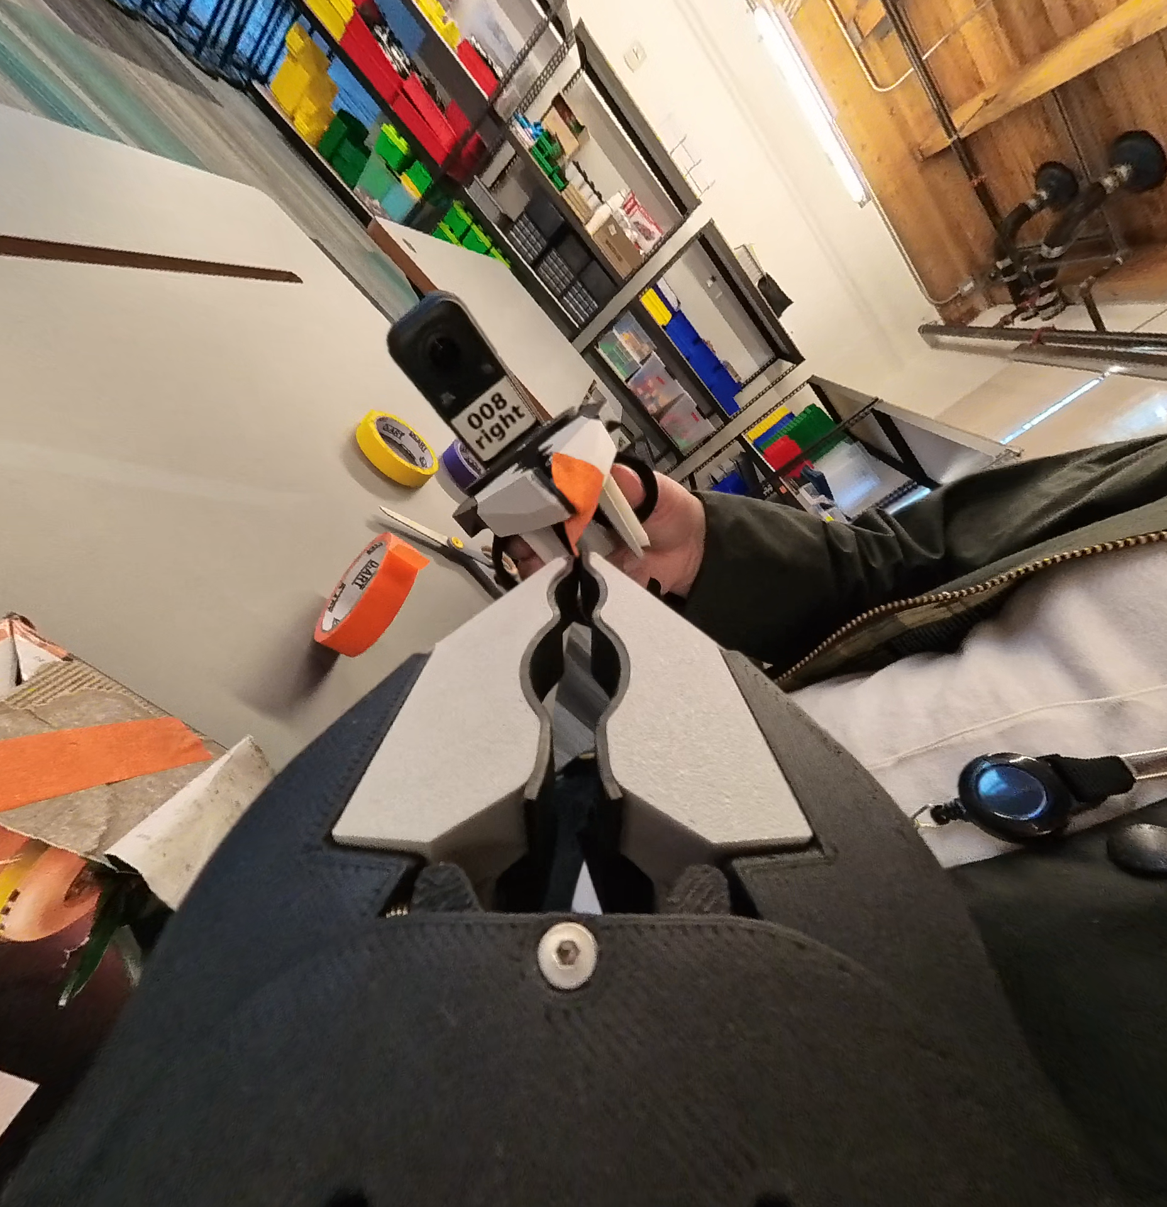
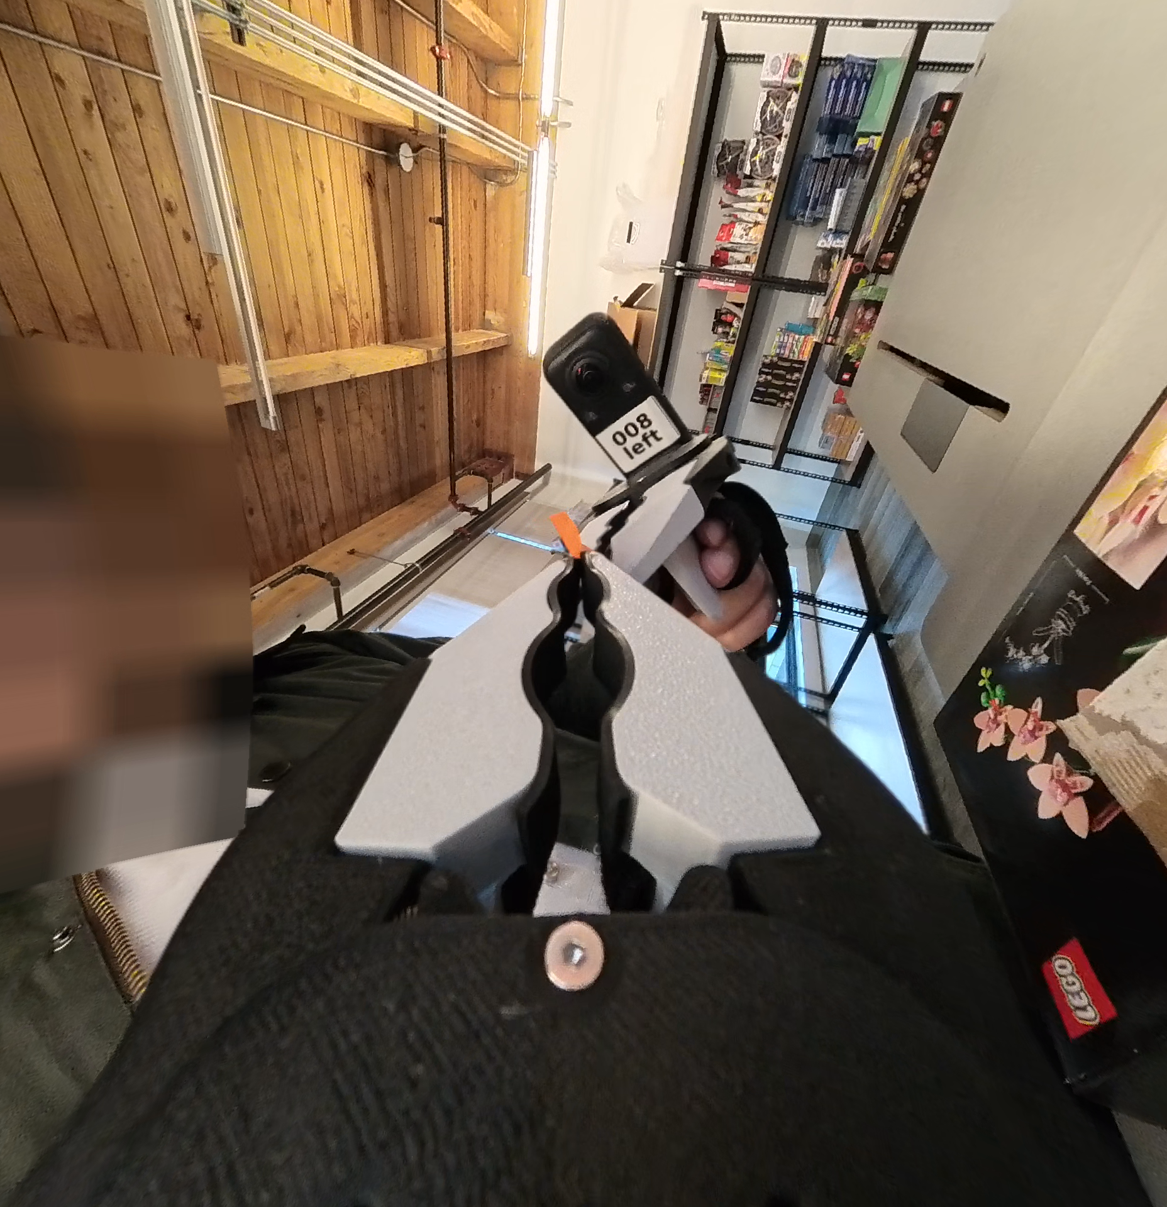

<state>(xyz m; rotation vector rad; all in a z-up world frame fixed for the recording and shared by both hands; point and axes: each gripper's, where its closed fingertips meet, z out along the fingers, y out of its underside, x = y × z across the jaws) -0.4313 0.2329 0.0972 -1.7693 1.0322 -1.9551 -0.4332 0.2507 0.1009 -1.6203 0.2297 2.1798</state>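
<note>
My left gripper (image 1: 576, 560) and right gripper (image 2: 577, 558) are raised and face each other tip to tip. A short piece of orange tape (image 1: 575, 493) spans between them. In the left wrist view it lies across the shut fingers of the right gripper (image 1: 555, 486), and its lower tip is pinched at my left fingertips. In the right wrist view the orange tape (image 2: 566, 534) rises from my shut right fingertips towards the shut left gripper (image 2: 600, 519). A hand holds each gripper.
On the grey table (image 1: 143, 392) lie an orange tape roll (image 1: 365, 594), a yellow roll (image 1: 398, 447), a purple roll (image 1: 460, 465) and scissors (image 1: 437, 535). A taped cardboard box (image 1: 78, 764) sits at the left. A black flower-printed box (image 2: 1058, 784) is at the right. The grippers are tip to tip, or close to it.
</note>
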